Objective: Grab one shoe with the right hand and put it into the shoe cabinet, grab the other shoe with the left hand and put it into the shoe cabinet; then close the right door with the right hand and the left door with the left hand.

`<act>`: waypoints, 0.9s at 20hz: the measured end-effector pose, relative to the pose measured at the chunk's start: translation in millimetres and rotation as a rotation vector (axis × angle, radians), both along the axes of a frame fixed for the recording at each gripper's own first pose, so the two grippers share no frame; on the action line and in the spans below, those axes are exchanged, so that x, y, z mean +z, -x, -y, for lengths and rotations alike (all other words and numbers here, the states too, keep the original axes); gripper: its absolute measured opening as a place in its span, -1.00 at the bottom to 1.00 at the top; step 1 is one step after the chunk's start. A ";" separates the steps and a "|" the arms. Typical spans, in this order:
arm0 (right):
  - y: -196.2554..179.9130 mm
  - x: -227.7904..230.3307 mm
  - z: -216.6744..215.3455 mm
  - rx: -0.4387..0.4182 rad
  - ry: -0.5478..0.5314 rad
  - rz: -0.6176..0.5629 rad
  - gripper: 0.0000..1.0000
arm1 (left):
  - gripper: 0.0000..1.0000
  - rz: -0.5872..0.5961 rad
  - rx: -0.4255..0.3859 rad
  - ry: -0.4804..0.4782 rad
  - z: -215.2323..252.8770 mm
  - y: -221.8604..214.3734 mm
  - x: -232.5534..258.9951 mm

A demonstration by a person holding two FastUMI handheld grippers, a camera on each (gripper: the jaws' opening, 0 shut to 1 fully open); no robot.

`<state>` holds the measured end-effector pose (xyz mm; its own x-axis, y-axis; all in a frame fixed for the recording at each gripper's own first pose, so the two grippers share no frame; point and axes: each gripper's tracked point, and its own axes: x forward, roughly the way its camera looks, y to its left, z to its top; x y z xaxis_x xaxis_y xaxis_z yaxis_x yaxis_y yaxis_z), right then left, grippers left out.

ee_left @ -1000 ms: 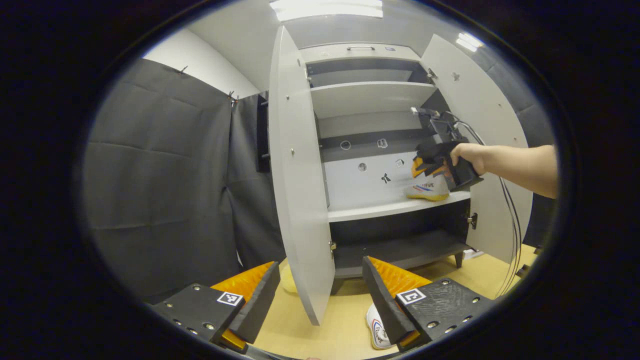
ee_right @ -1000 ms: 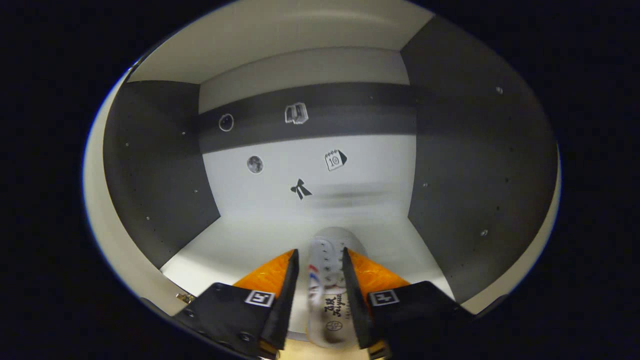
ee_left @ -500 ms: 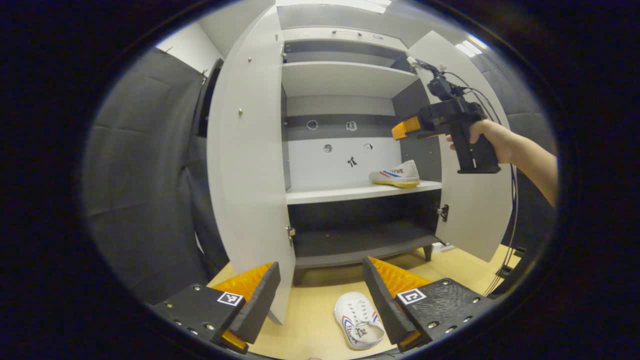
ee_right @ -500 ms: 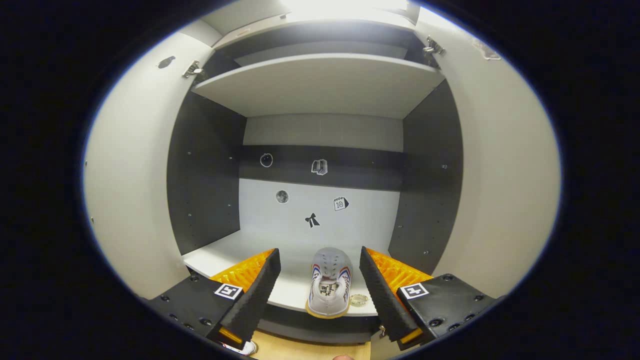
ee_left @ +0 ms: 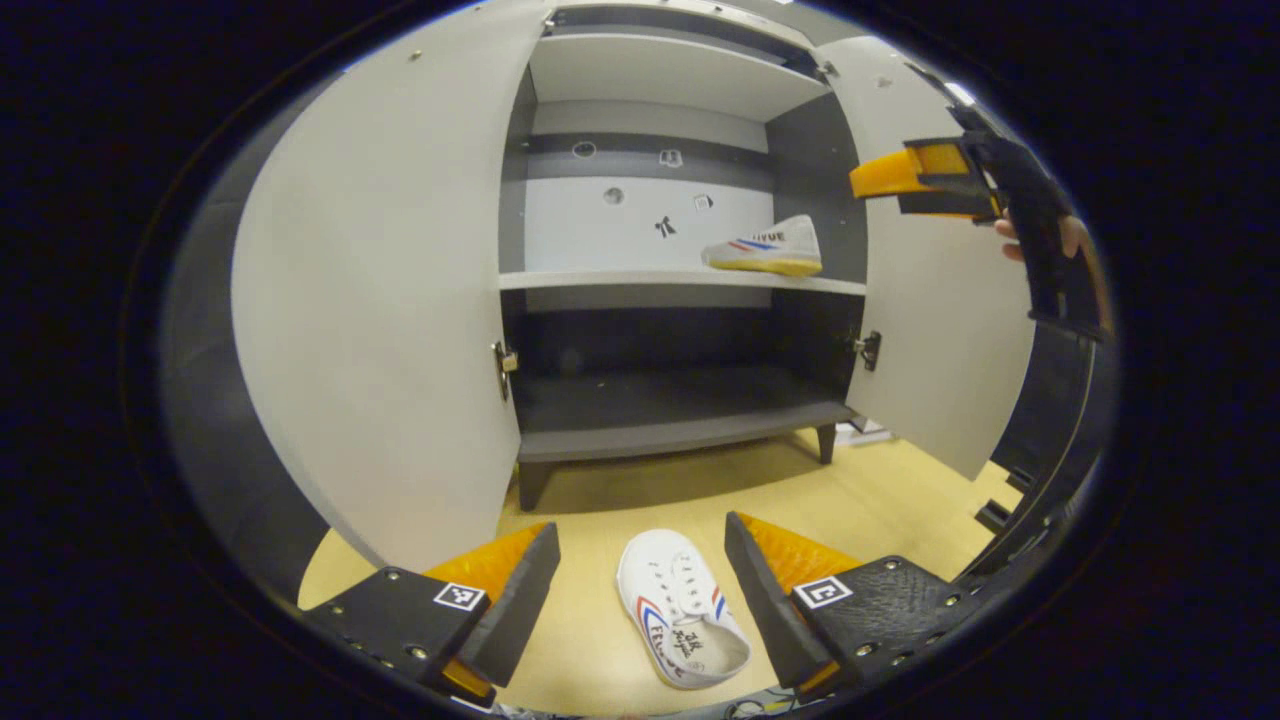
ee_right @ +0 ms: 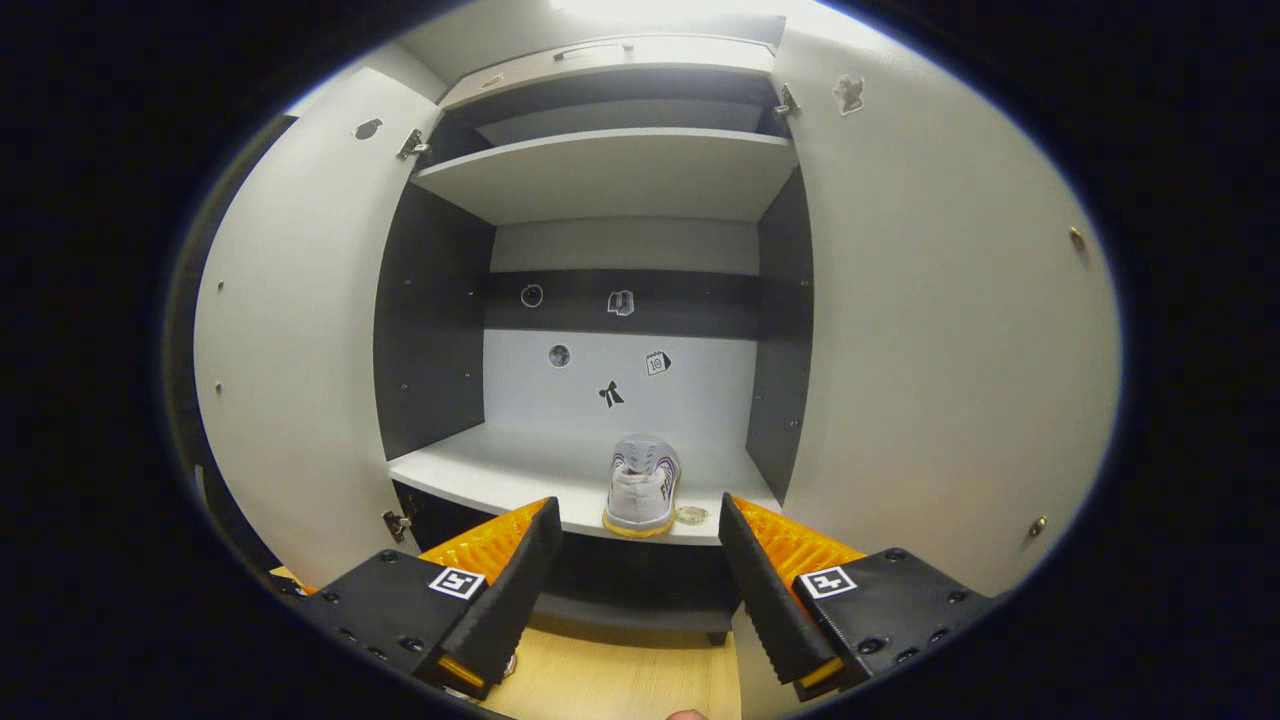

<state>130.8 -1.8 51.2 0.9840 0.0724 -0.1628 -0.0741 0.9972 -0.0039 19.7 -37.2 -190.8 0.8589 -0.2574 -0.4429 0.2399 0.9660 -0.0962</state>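
Cabinet doors (ee_left: 380,300): matt white laminate, smooth; metal hinges (ee_left: 503,358). Floor (ee_left: 880,500): light wood-look, smooth. Shoe (ee_left: 683,620): white canvas cloth. Left claw (ee_left: 640,590) pads: black ribbed foam, orange plastic backing.

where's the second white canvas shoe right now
In the left gripper view, the white canvas shoe lies on the wooden floor before the open cabinet, between the left gripper fingers.

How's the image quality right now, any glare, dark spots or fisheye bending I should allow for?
Right gripper view: glare washes out the cabinet top; the shoe on the shelf is sharp. Left gripper view: the bottom shelf lies in shadow, the left door bows strongly from the lens, and the shoe on the floor is sharp between the open left gripper.
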 end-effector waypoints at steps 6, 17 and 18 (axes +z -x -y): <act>31.4 -20.9 -0.7 -0.010 0.016 -0.029 0.96 | 0.92 -0.151 -0.026 -0.037 5.0 6.8 -69.2; 46.3 -51.8 8.9 -0.045 -0.017 -0.125 0.96 | 0.92 -0.352 0.000 -0.083 2.9 11.1 -143.9; 46.3 -52.0 8.7 -0.043 -0.015 -0.126 0.96 | 0.92 -0.373 0.006 -0.094 1.0 13.3 -149.8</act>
